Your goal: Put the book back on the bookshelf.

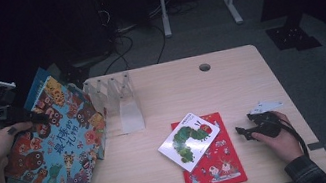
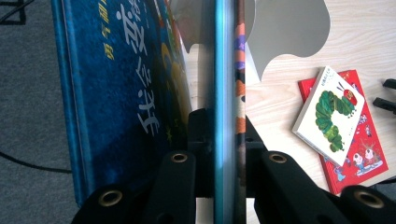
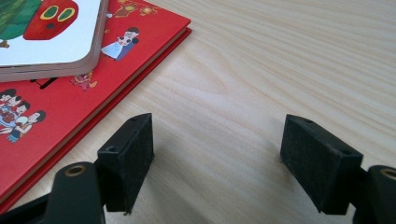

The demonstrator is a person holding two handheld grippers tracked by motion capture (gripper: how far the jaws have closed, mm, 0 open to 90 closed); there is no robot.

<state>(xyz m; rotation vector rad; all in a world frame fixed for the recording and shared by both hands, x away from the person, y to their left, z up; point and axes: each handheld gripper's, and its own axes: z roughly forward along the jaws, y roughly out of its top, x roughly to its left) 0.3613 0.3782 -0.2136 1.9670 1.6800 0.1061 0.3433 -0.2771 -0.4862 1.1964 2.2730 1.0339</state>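
Note:
My left gripper (image 1: 28,117) is at the table's left edge, shut on the edge of a large colourful monster picture book (image 1: 58,140) that is held tilted. In the left gripper view the jaws (image 2: 226,135) clamp the book's thin teal edge (image 2: 225,70). A blue book (image 2: 121,93) stands just outside the left jaw, its corner (image 1: 36,83) showing behind the monster book. My right gripper (image 1: 242,132) rests open on the table, right of a red book (image 1: 214,163) with a white caterpillar book (image 1: 189,141) lying on it. Between its fingers (image 3: 217,149) is bare wood.
A clear plastic book rack (image 1: 119,101) with several dividers stands at the table's back left, next to the held book. The wooden table (image 1: 230,79) has a cable hole (image 1: 204,67) at the back. Cables and a metal stand are on the floor behind.

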